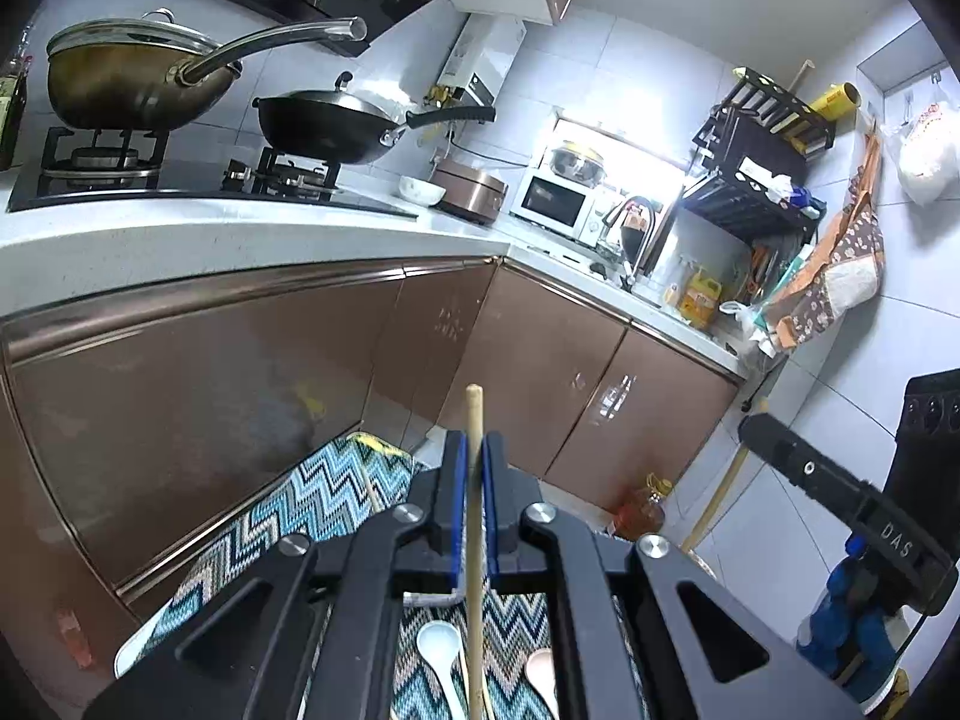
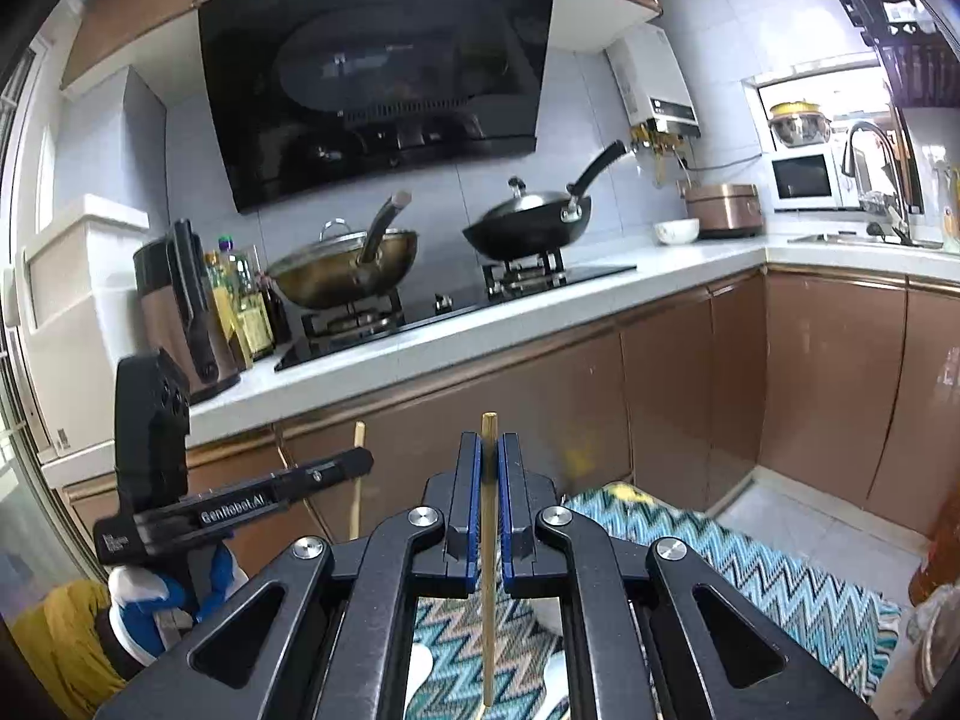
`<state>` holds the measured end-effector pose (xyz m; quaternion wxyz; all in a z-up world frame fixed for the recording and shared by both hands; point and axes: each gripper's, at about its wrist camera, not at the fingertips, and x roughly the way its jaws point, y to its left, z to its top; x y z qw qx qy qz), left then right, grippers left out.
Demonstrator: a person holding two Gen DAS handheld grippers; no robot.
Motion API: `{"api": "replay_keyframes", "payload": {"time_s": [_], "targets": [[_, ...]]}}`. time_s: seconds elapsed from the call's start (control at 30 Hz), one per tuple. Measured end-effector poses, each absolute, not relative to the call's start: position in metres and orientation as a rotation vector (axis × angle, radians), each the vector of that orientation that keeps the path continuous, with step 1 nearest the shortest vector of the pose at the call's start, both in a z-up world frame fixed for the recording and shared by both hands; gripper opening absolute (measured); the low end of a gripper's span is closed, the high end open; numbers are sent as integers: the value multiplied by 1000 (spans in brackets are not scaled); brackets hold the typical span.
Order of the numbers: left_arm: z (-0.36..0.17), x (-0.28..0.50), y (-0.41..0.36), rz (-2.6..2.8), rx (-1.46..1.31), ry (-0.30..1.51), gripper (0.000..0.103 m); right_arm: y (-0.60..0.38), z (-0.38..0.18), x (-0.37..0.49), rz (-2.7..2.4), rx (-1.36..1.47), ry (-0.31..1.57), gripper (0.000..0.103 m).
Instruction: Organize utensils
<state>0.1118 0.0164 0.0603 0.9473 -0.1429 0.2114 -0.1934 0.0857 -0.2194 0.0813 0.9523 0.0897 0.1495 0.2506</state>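
My left gripper [image 1: 475, 444] is shut on a pale wooden chopstick [image 1: 474, 408], which stands nearly upright between the blue pads and sticks out above them. My right gripper [image 2: 490, 444] is shut on a brass-coloured chopstick [image 2: 489, 630], also upright. Both are held above a zigzag-patterned mat [image 1: 288, 510] [image 2: 750, 564]. A white spoon [image 1: 441, 642], a beige spoon [image 1: 540, 669] and another chopstick [image 1: 372, 489] lie on the mat. Each wrist view shows the other gripper from the side: the right gripper [image 1: 774, 438] and the left gripper [image 2: 354, 462].
Brown cabinet doors [image 1: 198, 408] run under a white counter [image 2: 540, 312] with a gas hob, a lidded pan [image 2: 342, 267] and a black wok [image 2: 528, 225]. An oil bottle [image 1: 645, 507] stands on the floor by the mat. A sink and faucet [image 2: 870, 180] sit at far right.
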Motion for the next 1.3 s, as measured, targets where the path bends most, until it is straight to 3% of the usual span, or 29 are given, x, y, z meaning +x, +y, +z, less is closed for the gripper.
{"api": "replay_keyframes", "payload": {"time_s": [0.57, 1.1, 1.27, 1.3], "targets": [[58, 191, -3, -331, -327, 302, 5, -217, 81, 154, 451, 141, 178, 5], [-30, 253, -64, -79, -224, 179, 5, -217, -21, 228, 312, 110, 199, 5], [-50, 253, -67, -118, -219, 241, 10, -211, -51, 230, 301, 79, 263, 6], [-49, 251, -66, -127, -214, 253, 15, -211, -51, 228, 304, 77, 265, 6]]}}
